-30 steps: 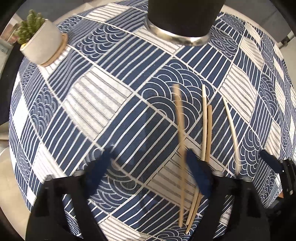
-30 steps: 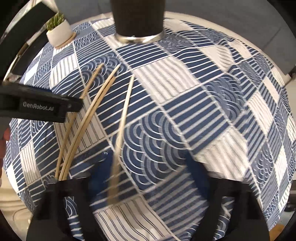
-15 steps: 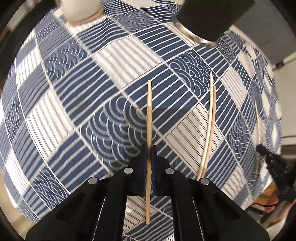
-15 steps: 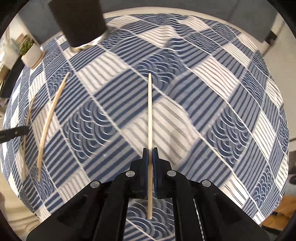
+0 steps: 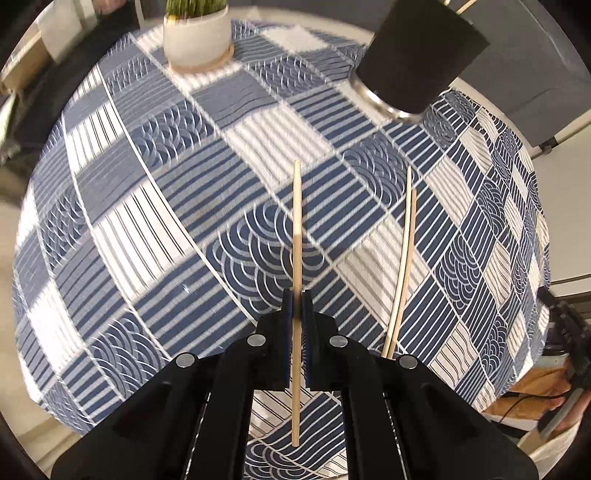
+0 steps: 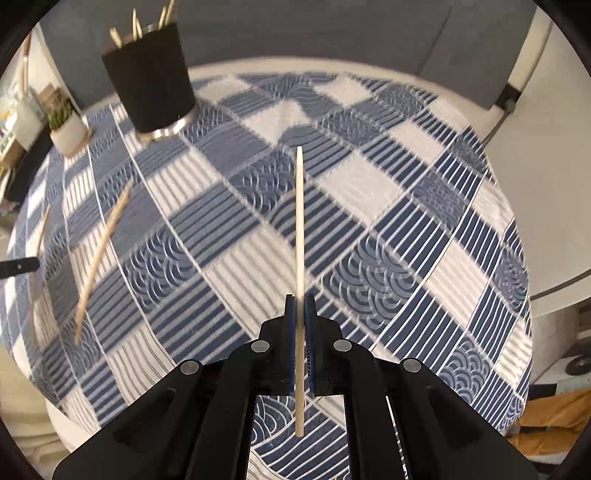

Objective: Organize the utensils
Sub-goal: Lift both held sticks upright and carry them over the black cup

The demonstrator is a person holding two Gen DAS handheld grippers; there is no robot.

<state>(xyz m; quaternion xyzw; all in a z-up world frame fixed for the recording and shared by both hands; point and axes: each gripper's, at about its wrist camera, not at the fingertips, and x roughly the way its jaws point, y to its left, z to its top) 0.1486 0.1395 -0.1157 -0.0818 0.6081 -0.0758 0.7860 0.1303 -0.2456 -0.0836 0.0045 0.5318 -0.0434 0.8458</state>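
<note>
My left gripper (image 5: pixel 296 295) is shut on a wooden chopstick (image 5: pixel 296 221) and holds it above the blue patterned tablecloth (image 5: pixel 155 229). Two more chopsticks (image 5: pixel 404 251) lie side by side on the cloth to its right. My right gripper (image 6: pixel 300 301) is shut on a paler chopstick (image 6: pixel 300 221), also lifted over the cloth. The black holder cup (image 6: pixel 147 74) with a metal base stands at the far left in the right wrist view, with several chopstick tips sticking out. It also shows at the top right of the left wrist view (image 5: pixel 421 55).
A white pot with a green plant (image 5: pixel 197 33) stands on a wooden coaster at the back; it also shows in the right wrist view (image 6: pixel 68 127). The two loose chopsticks (image 6: pixel 103 258) appear blurred at the left there. A grey sofa lies behind the table.
Both grippers were open over the chopsticks a second ago. Each has closed on one chopstick and lifted it off the cloth. Both have since risen and tilted up toward the holder.
</note>
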